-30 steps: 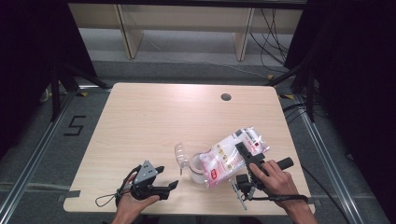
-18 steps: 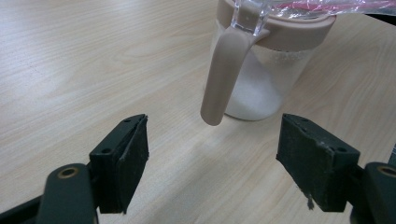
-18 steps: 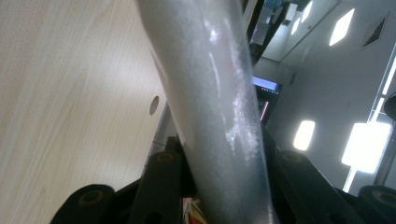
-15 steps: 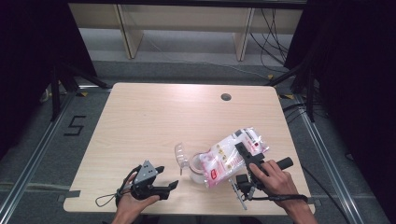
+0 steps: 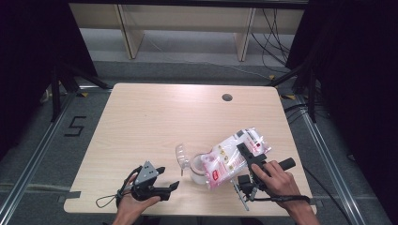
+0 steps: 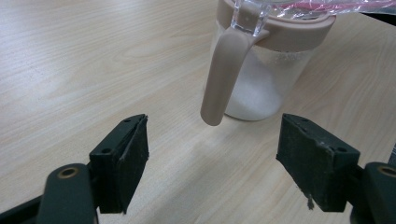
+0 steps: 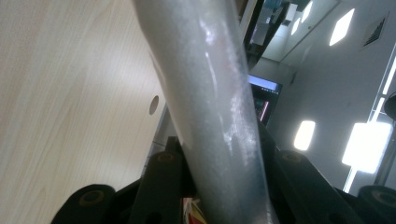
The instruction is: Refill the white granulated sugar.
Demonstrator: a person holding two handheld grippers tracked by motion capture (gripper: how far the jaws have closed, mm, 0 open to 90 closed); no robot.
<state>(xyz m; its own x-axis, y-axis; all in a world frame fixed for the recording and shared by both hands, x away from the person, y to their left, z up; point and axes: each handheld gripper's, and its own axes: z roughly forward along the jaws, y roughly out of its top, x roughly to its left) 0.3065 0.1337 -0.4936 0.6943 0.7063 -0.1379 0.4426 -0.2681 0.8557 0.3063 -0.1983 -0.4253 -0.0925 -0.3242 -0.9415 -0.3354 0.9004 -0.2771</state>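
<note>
On the near right part of the table a person holds a plastic bag of white grains tilted over a clear jar, the bag's lower end resting at the jar's mouth. The right gripper has its fingers pinching the bag across its middle, and in the right gripper view the bag's grey-white film bulges up between the two black fingers. The jar stands upright with a beige rim and a beige handle hanging down its side (some white grains already lie in the bottom). Its clear lid is flipped open to the left. The left gripper rests near the table's near edge, left of the jar, its fingers spread wide and holding nothing, pointed at the jar.
</note>
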